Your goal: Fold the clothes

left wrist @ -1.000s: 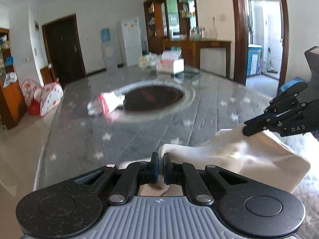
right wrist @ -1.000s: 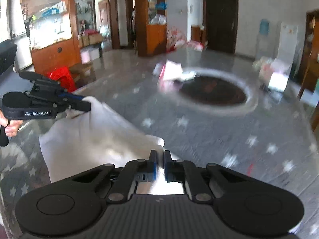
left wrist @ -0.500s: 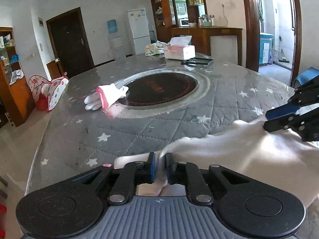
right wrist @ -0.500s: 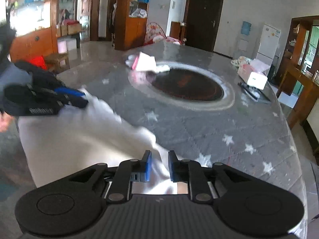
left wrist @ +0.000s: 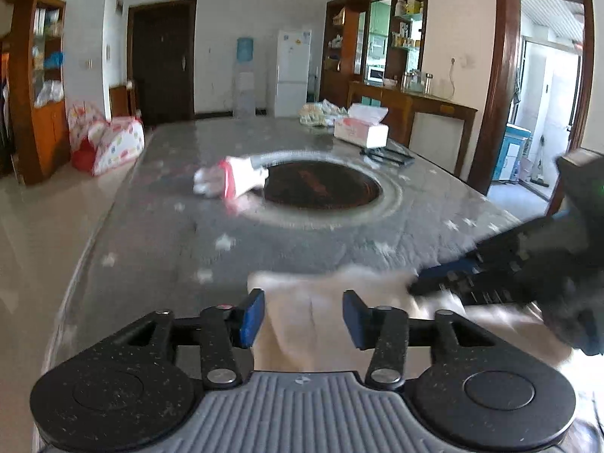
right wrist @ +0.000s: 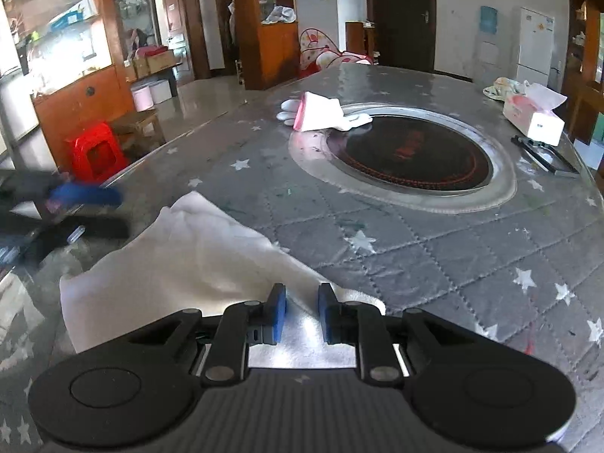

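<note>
Left tongs: spread wide, blue pads well apart; the cloth lies between and under them with neither pad seen touching it. In the right wrist view they show blurred at the left edge, just beside the cloth's left corner.
Right tongs: spread, with a narrower gap than the left; cloth lies in the gap, with no pinch visible. In the left wrist view they reach in blurred from the right, tip over the cloth's far edge.
Cloth: white, rumpled, lying on the bench at its near edge, directly ahead of both tongs. One corner points toward the burner, and a soft ridge runs across its middle. In the left wrist view it is pale and blurred.
Bench: grey quilted cover with white stars.
Burner: round, dark, ringed in metal, set into the bench middle, well apart from the cloth.
Glove: white with a pink cuff, lying at the burner's far left rim, fingers touching the metal ring.
Tissue box: at the far right of the bench, a tissue sticking up from its top.
Black frame: flat on the bench just in front of the tissue box.
Stool: red, on the floor left of the bench.
</note>
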Demonstrator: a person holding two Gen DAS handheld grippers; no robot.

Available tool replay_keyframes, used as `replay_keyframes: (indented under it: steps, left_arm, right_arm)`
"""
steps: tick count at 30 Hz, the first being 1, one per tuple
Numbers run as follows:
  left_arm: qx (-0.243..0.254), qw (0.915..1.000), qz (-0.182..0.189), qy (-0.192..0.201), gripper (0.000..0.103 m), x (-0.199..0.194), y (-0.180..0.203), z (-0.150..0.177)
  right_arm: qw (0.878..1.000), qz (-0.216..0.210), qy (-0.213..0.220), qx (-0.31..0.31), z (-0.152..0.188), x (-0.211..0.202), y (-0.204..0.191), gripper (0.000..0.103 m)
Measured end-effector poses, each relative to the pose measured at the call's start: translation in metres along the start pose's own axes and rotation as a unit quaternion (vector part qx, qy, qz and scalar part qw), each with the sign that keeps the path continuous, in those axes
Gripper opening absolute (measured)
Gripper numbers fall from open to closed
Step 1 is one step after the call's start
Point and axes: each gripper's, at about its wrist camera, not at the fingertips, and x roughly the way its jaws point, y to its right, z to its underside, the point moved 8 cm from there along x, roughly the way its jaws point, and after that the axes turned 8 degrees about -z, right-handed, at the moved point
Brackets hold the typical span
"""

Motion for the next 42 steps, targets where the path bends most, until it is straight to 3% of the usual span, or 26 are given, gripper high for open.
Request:
replay_keyframes:
  steps: [3, 9, 12, 14, 17, 23, 26, 32, 42]
  left_arm:
    - [-0.019, 0.9996, 0.002, -0.021, 0.055, -0.008, -0.006, 0.016]
    - [-0.068, 0.9962, 0.005, -0.054, 0.058, -0.003, -0.013, 0.038]
    - [-0.079, 0.9949, 0.012, -0.062, 0.052, -0.002, -0.013, 0.041]
    - [-0.084, 0.9942, 0.02, -0.064, 0.037, -0.003, -0.013, 0.042]
    - [-0.091, 0.993, 0.032, -0.068, 0.028, -0.004, -0.013, 0.044]
    - [-0.102, 0.9903, 0.055, -0.076, 0.027, -0.008, -0.013, 0.048]
    - [-0.097, 0.9903, 0.059, -0.081, 0.027, -0.015, -0.013, 0.052]
    - [-0.089, 0.9899, 0.064, -0.089, 0.026, -0.029, -0.015, 0.06]
    - [-0.09, 0.989, 0.064, -0.099, 0.026, -0.048, -0.017, 0.072]
  right_arm:
    - [1.0, -0.001, 0.005, -0.009, -0.005, -0.005, -0.005, 0.017]
    - [0.998, -0.051, 0.012, -0.026, -0.02, -0.002, -0.038, 0.017]
    - [0.998, -0.047, 0.003, -0.03, -0.023, 0.016, -0.045, 0.017]
    - [0.999, -0.04, 0.0, -0.027, -0.025, 0.027, -0.043, 0.017]
    - [0.999, -0.037, 0.004, -0.016, -0.027, 0.036, -0.04, 0.017]
    - [0.999, -0.037, 0.005, -0.025, -0.03, 0.041, -0.044, 0.02]
    - [0.999, -0.045, 0.011, -0.024, -0.033, 0.03, -0.046, 0.026]
    - [0.998, -0.042, 0.016, -0.048, -0.026, -0.016, -0.043, 0.029]
    - [0.996, -0.044, -0.021, -0.072, 0.035, -0.071, -0.038, 0.03]
